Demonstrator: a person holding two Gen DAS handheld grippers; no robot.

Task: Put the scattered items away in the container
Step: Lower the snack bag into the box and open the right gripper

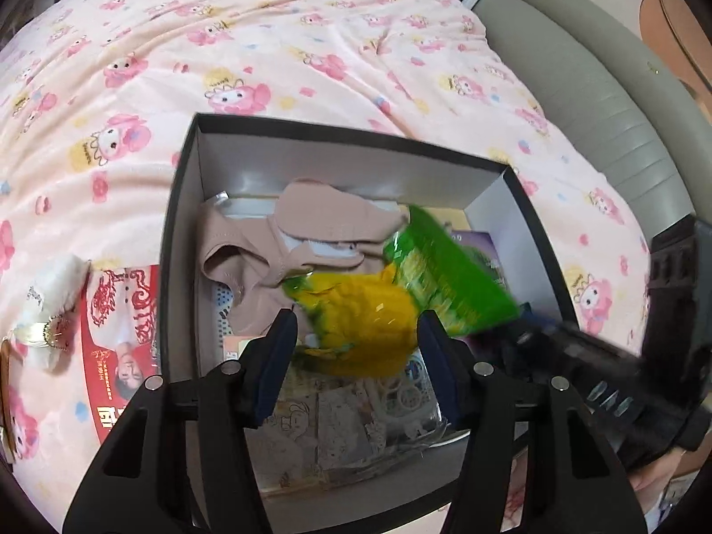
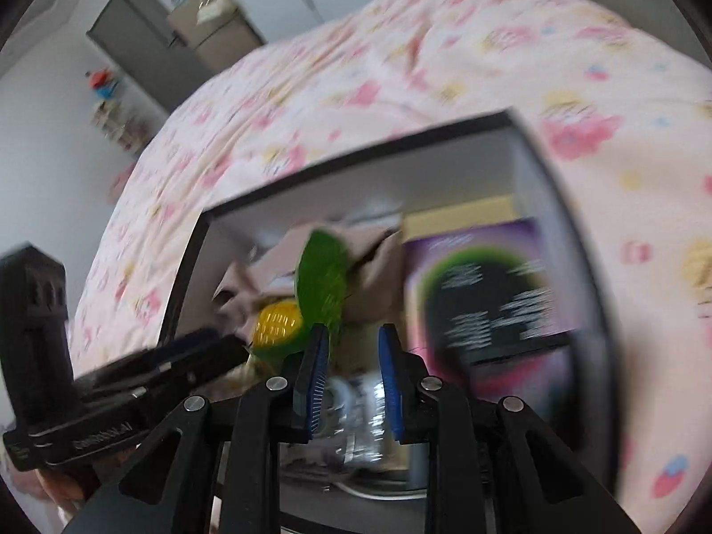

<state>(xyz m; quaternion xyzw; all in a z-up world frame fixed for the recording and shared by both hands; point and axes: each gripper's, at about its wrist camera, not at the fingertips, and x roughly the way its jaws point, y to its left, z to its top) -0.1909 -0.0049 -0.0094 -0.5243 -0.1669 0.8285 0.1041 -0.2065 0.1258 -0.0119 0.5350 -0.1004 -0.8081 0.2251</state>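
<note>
Nearest up, the left hand-held gripper hangs over the near end of the black box on the bed, jaws wide with nothing pinched. The right hand-held gripper reads narrow, almost closed; can't tell if it's pinching the green and yellow snack bag above the box contents. Further in lies a beige garment, with a purple box at the right wall. A red booklet sits just outside the left wall.

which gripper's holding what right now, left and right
left gripper: open, pack between its fingers but not pressed
right gripper: closed, seems to pinch the pack's edge
</note>
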